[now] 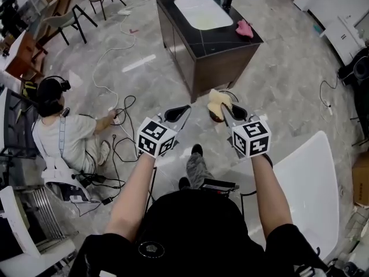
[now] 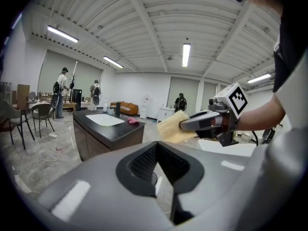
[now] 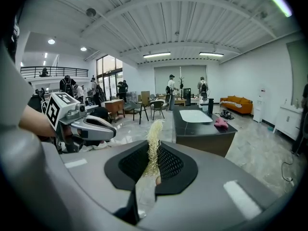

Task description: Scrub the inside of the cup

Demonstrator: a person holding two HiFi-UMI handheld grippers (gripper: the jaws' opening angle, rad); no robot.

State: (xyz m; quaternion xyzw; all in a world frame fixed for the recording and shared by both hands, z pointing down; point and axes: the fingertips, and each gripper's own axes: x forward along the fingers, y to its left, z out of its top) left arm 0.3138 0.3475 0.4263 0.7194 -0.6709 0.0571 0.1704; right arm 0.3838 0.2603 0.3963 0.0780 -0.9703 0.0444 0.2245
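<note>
A yellow sponge is clamped in my right gripper, held in the air in front of me. In the right gripper view the sponge shows edge-on, standing up between the jaws of that gripper. My left gripper hangs level with it on the left, shut, with nothing between its pads. The left gripper view shows the right gripper with the sponge at its tip. I see no cup in any view.
Ahead stands a dark counter with a white sink and a pink cloth on it. A person sits on the floor at my left among cables. A white tabletop lies at my right.
</note>
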